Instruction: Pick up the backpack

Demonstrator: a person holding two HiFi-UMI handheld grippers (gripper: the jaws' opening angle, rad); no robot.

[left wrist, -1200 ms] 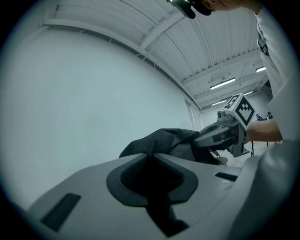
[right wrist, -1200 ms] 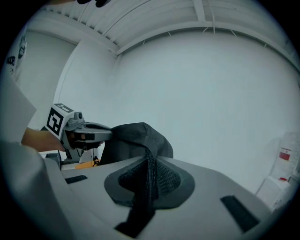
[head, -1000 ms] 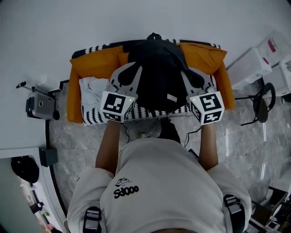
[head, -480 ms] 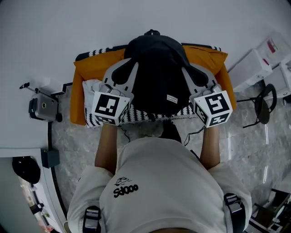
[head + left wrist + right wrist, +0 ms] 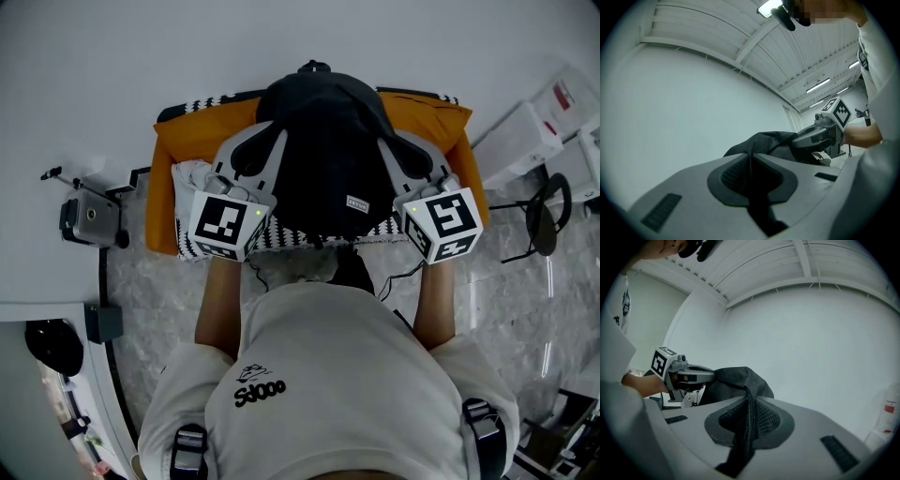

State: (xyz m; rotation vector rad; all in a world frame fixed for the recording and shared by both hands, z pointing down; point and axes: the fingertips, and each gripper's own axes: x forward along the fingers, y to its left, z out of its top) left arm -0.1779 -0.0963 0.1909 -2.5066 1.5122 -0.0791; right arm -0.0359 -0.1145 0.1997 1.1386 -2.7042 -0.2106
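Observation:
A black backpack [image 5: 323,150] hangs in front of me above an orange cushion [image 5: 192,141]. My left gripper [image 5: 265,143] grips its left side and my right gripper [image 5: 394,150] its right side. In the left gripper view the left gripper [image 5: 751,159] has a fold of black fabric pinched between its pads, and its jaws are closing tighter on it; the backpack [image 5: 764,139] bulges beyond. In the right gripper view the right gripper [image 5: 749,406] is shut on a black mesh strap of the backpack [image 5: 738,376]. Each view shows the other gripper across the bag.
The orange cushion lies on a black-and-white patterned cover [image 5: 281,236] against a white wall, with a crumpled white cloth [image 5: 187,175] at its left. A small grey device [image 5: 89,217] sits left; white boxes [image 5: 516,136] and a black stool [image 5: 539,220] stand right.
Both grippers rose with the backpack, which lifted off the cushion and looms larger in the head view. Over the last half second nothing has visibly moved.

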